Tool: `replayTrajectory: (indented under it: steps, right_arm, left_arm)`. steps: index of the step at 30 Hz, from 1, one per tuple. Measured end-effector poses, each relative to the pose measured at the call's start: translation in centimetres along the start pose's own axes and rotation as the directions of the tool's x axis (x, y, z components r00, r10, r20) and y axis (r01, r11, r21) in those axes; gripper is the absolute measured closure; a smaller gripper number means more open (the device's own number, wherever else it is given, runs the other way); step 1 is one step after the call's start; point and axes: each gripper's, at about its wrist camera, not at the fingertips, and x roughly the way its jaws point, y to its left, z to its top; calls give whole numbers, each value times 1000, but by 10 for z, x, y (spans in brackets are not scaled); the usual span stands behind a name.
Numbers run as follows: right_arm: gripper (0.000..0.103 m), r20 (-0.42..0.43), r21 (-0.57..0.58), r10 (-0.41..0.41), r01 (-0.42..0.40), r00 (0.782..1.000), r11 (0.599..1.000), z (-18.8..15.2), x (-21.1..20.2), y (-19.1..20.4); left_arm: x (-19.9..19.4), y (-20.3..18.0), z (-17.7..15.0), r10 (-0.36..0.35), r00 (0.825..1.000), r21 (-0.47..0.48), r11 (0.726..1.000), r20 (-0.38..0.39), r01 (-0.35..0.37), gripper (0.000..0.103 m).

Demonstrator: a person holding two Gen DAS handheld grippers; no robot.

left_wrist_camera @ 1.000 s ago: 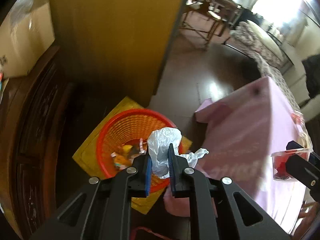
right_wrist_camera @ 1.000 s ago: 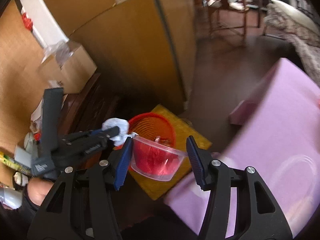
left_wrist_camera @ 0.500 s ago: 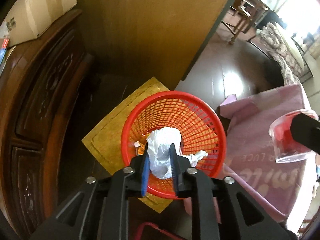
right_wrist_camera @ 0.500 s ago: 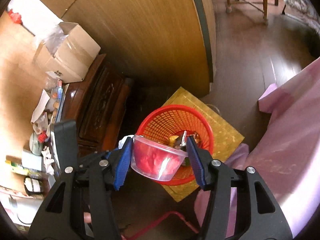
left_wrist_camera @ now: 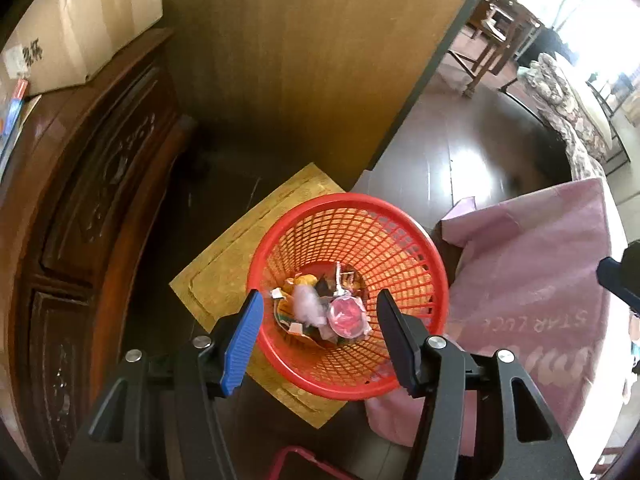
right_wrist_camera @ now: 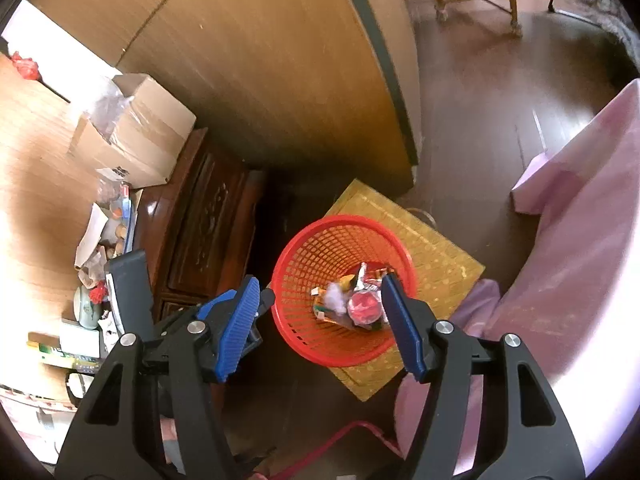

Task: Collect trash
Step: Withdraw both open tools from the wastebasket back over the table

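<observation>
A red mesh basket (left_wrist_camera: 360,202) (right_wrist_camera: 340,220) stands on the floor right below both grippers. Among wrappers at its bottom lie a crumpled white plastic bag (left_wrist_camera: 306,307) (right_wrist_camera: 336,294), blurred, and a clear cup with red contents (left_wrist_camera: 348,317) (right_wrist_camera: 362,307). My left gripper (left_wrist_camera: 318,300) hangs over the basket with its jaws opening and nothing between them. My right gripper (right_wrist_camera: 320,282) is also over the basket, jaws opening and empty. The left gripper (right_wrist_camera: 262,303) shows just beyond the right one's left finger.
The basket sits on a yellow mat (left_wrist_camera: 224,264). A dark carved wooden cabinet (left_wrist_camera: 92,184) with a cardboard box (right_wrist_camera: 132,132) is to the left. A table with a pink cloth (left_wrist_camera: 540,280) is to the right. A wood-panelled wall (left_wrist_camera: 300,60) rises behind.
The left gripper opened and let go of the white plastic bag. The right gripper released the clear cup. Both things dropped into the basket as the hands came over it.
</observation>
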Motion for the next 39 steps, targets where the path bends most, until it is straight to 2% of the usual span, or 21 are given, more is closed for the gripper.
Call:
replayTrajectory:
  steps: [4, 9, 13, 15, 16, 17, 18, 20, 25, 27, 31, 35, 39]
  right_arm:
    - [37, 51, 2, -19, 19, 999, 1000, -8, -31, -13]
    - [30, 118, -11, -94, 96, 989, 995, -31, -73, -37]
    - [23, 173, 1, -188, 190, 967, 982, -57, -105, -68]
    - [22, 184, 13, -204, 206, 961, 979, -63, -113, -77]
    - [22, 213, 48, -246, 241, 946, 969, -75, -132, -99]
    - [22, 213, 48, -246, 241, 946, 969, -75, -132, -99]
    - [21, 246, 92, -279, 264, 928, 960, -86, -152, -122]
    - [20, 259, 111, -292, 272, 921, 956, -91, -161, -132]
    - [20, 317, 206, -368, 315, 874, 926, -114, -202, -183]
    - [20, 336, 251, -391, 319, 857, 914, -122, -216, -204]
    - [20, 372, 340, -431, 311, 822, 887, -137, -239, -242]
    - [20, 380, 404, -469, 313, 798, 860, -148, -252, -271]
    - [20, 360, 460, -508, 325, 782, 826, -158, -258, -296]
  left_arm:
    - [-17, -22, 1, -9, 1000, 48, 999, 28, 8, 43]
    - [-35, -53, -2, -18, 998, 105, 994, 63, 12, 36]
    - [-46, -80, -5, -33, 997, 154, 988, 74, 21, 31]
    - [-53, -98, -7, -40, 995, 184, 983, 87, 23, 26]
    - [-57, -109, -9, -49, 994, 203, 979, 97, 28, 25]
    - [-60, -120, -11, -58, 993, 224, 974, 104, 34, 24]
    - [-63, -130, -13, -64, 992, 243, 969, 110, 36, 22]
    - [-68, -157, -18, -74, 990, 283, 958, 118, 38, 21]
    - [-79, -222, -31, -137, 983, 377, 923, 122, 82, 19]
    - [-83, -253, -38, -157, 979, 419, 904, 130, 90, 15]
    - [-78, -302, -48, -182, 976, 477, 872, 119, 105, 15]
    - [-73, -354, -62, -220, 972, 532, 835, 88, 140, 15]
    - [-65, -394, -75, -231, 971, 580, 800, 64, 152, 15]
